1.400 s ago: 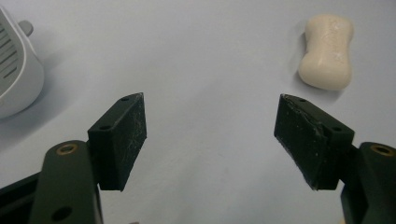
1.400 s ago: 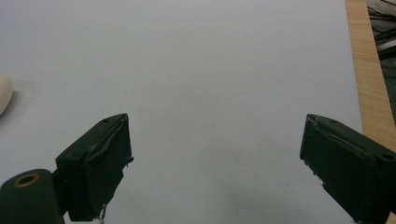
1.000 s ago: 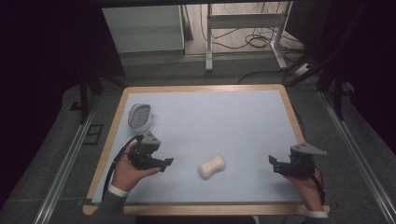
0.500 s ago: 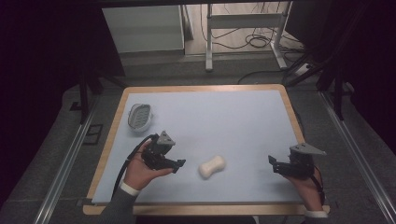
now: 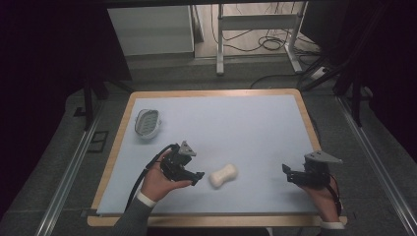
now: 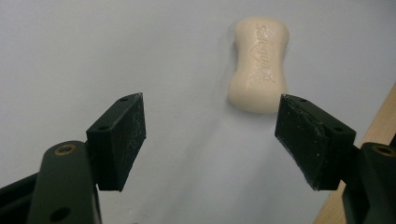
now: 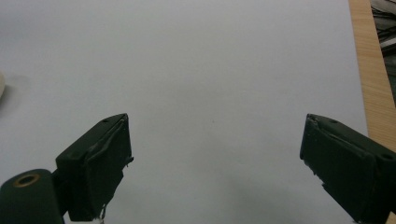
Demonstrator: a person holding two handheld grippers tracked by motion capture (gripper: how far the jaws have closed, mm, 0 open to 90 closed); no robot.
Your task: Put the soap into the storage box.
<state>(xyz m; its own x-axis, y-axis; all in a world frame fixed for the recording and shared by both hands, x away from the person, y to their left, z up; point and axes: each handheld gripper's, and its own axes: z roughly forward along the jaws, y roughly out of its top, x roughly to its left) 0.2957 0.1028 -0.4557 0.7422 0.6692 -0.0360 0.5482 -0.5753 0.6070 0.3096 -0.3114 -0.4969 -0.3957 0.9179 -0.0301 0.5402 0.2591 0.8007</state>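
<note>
High view: soap bar (image 5: 223,175) lying on desk (image 5: 236,128), just right of left tool (image 5: 183,167); right tool (image 5: 306,175) well apart.

Left gripper view: jaws apart, empty; long axis pointing away.

Right gripper view: jaws apart, empty.

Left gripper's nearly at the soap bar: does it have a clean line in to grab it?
Probably yes. The left gripper is open, the soap bar lies just ahead on bare mat, slightly toward one jaw, so a small sideways correction helps.

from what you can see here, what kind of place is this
Probably a lab or recording workspace, not a home: a wood-edged table ringed by dark curtains, loose cables on the floor behind, and just a soap bar and soap dish.
</note>
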